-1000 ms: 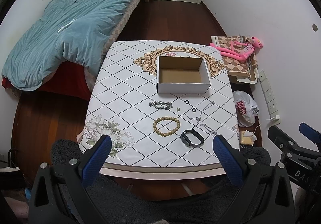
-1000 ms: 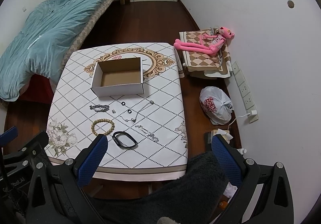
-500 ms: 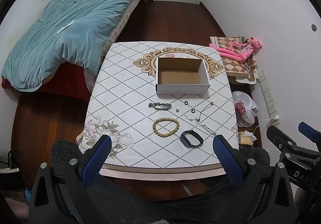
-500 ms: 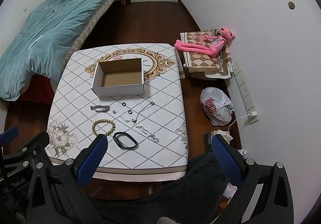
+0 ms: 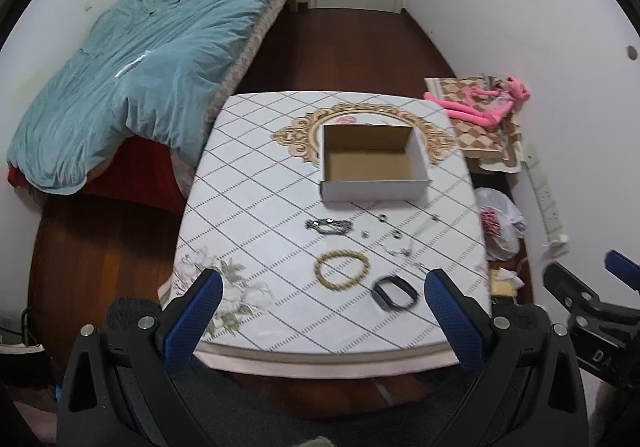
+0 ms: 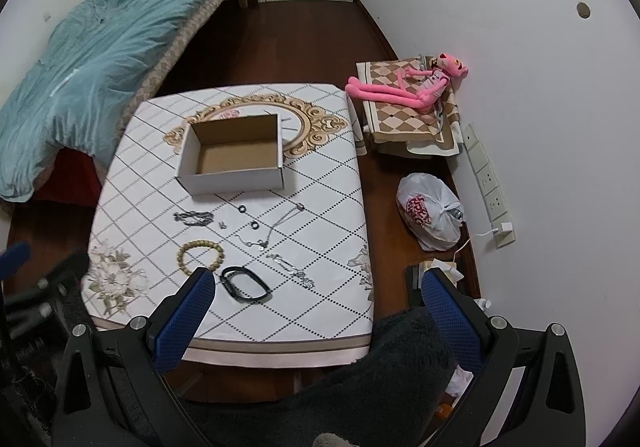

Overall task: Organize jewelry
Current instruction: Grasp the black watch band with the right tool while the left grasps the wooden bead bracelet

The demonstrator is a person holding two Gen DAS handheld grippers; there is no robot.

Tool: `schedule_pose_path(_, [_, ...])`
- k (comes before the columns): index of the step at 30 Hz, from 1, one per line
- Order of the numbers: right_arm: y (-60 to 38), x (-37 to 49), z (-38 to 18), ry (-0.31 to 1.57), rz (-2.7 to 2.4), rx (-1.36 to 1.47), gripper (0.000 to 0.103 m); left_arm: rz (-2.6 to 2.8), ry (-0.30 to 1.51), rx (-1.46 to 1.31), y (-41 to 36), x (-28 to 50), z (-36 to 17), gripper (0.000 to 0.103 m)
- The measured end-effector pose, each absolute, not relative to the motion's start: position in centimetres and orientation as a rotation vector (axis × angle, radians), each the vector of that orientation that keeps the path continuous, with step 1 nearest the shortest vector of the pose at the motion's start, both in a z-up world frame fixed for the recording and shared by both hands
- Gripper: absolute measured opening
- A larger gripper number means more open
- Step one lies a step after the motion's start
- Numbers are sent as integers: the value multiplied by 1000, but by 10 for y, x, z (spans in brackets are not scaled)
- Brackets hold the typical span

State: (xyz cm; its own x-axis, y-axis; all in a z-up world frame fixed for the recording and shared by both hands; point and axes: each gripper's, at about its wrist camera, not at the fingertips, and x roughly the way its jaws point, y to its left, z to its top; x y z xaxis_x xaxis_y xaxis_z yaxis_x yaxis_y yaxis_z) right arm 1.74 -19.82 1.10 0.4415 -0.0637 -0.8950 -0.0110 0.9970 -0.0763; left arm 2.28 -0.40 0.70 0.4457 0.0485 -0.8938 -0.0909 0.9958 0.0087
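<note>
An open cardboard box [image 5: 374, 161] [image 6: 234, 155], nothing in it, stands mid-table. In front of it lie a dark chain bracelet [image 5: 329, 226] [image 6: 193, 217], a wooden bead bracelet [image 5: 341, 275] [image 6: 200, 255], a black band [image 5: 394, 293] [image 6: 245, 283], two small black rings [image 6: 241, 209], a tiny earring [image 6: 222, 224], and silver chains [image 5: 416, 243] [image 6: 280, 225] [image 6: 291, 269]. My left gripper [image 5: 324, 317] and right gripper [image 6: 316, 317] both hover open above the table's near edge, holding nothing.
The low table [image 5: 256, 215] [image 6: 332, 207] has a diamond-patterned cloth. A bed with a teal duvet [image 5: 132, 83] lies left. To the right on the floor are a pink plush toy [image 6: 408, 87] on a checked box, a white plastic bag [image 6: 430, 215] and a wall power strip [image 6: 488, 187].
Both grippers have drifted slightly forward and lower toward the table, so the jewelry sits a little nearer. Both stay open, and nothing on the table has moved.
</note>
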Motion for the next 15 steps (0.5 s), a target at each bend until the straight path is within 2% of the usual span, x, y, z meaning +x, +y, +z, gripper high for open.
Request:
schedule_pose_path(4, [-198, 36, -24, 1161, -45, -78, 103, 129, 1126, -31, 6, 45, -23, 103])
schedule_pose_path(11, [-182, 67, -126, 1317, 1, -79, 102, 161, 1226, -1, 21, 67, -91, 103])
schedule_pose_path(13, [-176, 70, -152, 1354, 20, -77, 100, 174, 1254, 20, 22, 70, -108, 103])
schedule_pose_path(15, [-167, 73, -179, 1399, 39, -78, 93, 174, 1278, 33, 24, 72, -124, 103])
